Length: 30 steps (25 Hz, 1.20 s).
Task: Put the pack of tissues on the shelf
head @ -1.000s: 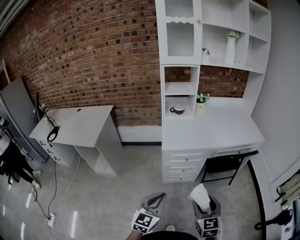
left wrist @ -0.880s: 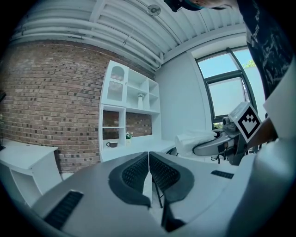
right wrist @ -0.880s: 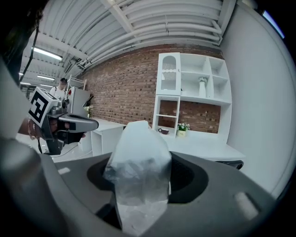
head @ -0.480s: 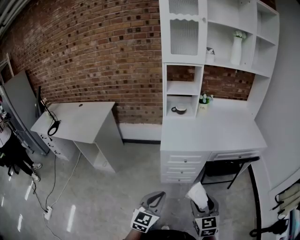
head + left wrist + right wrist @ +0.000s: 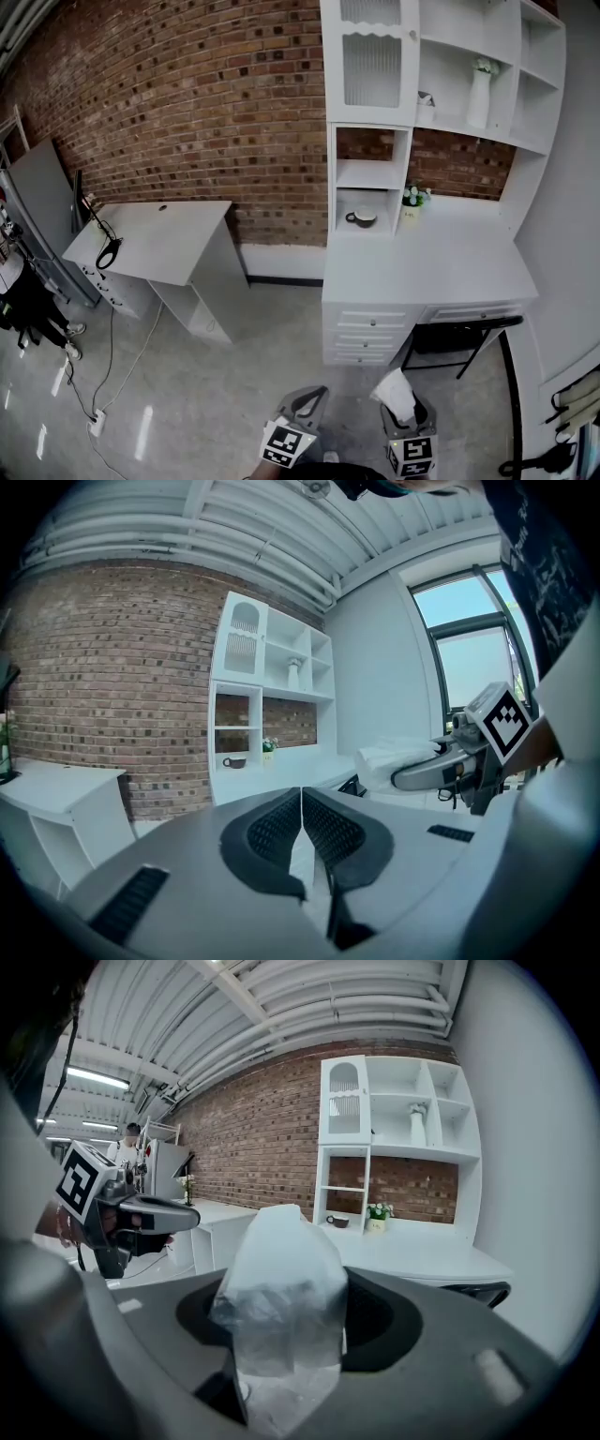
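Note:
A white pack of tissues [image 5: 397, 394] [image 5: 281, 1288] sits clamped between the jaws of my right gripper [image 5: 405, 411] [image 5: 281, 1307], low at the bottom of the head view and held over the floor. Beside it on the left, my left gripper [image 5: 305, 405] [image 5: 302, 803] has its jaws pressed together with nothing in them. Ahead stands the white shelf unit [image 5: 441, 122] [image 5: 394, 1129] on a white desk [image 5: 431, 258], against the brick wall. Its open shelves carry a white vase [image 5: 480, 94], a cup [image 5: 360, 218] and a small flower pot [image 5: 411, 208].
A second white table [image 5: 155, 248] stands to the left with a cable and headphones [image 5: 106, 255] hanging off it. A black chair [image 5: 455, 333] is tucked under the desk. A drawer stack [image 5: 367, 333] fronts the desk. A person stands at the far left edge.
The view has crept slightly closer to the shelf unit and shifted a little right. Both grippers keep their places and their jaw states.

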Each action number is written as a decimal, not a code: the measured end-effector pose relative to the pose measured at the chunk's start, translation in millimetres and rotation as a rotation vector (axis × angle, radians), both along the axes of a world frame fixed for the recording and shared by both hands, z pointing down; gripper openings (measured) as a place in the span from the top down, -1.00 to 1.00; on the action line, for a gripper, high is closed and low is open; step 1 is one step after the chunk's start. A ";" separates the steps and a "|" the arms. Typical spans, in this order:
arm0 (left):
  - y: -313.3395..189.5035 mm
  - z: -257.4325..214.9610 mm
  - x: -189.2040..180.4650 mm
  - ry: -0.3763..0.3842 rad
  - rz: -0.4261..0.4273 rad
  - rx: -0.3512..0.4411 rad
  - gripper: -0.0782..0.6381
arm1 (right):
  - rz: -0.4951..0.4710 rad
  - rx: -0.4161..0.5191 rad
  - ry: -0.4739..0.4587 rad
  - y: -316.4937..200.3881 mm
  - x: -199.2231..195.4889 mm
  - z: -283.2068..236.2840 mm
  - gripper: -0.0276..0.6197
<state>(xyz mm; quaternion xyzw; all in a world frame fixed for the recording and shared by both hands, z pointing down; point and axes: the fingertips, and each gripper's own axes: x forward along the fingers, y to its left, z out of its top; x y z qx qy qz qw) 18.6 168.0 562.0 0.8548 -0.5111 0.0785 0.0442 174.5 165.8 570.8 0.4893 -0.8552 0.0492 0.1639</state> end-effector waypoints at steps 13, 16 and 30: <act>-33.9 1.9 -7.3 0.012 0.014 -0.004 0.75 | -0.003 -0.043 0.000 -30.6 -9.1 6.9 0.09; -46.4 -1.5 -11.7 0.010 0.020 0.000 0.75 | 0.015 -0.022 -0.025 -45.7 -12.9 -0.6 0.09; -124.9 -9.9 -30.2 0.024 0.051 0.015 0.75 | 0.053 -0.007 -0.010 -112.9 -24.9 -7.4 0.09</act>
